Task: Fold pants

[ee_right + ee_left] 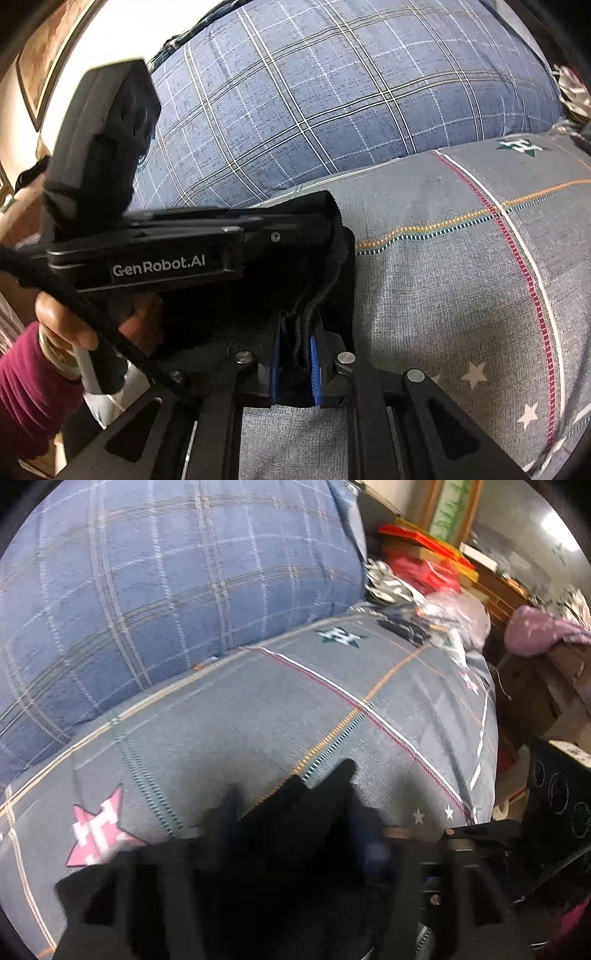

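Note:
The black pants (pixel 258 295) lie bunched on the grey patterned bed sheet (pixel 461 295). My right gripper (pixel 295 369) is shut on a folded edge of the pants, the dark cloth pinched between its blue pads (pixel 316 369). My left gripper (pixel 328 221), held by a hand (pixel 74 325), reaches in from the left with its fingers over the top edge of the pants. In the blurred left wrist view, the left gripper (pixel 291 790) stands open with the black pants (pixel 81 893) lying loose between and below its fingers.
A big blue plaid quilt (pixel 147 572) is piled behind the sheet. Off the bed's right edge are red boxes (pixel 424 561), a pink cloth (pixel 535 627) and a black unit with round dials (pixel 561 794). A maroon sleeve (pixel 22 387) shows at lower left.

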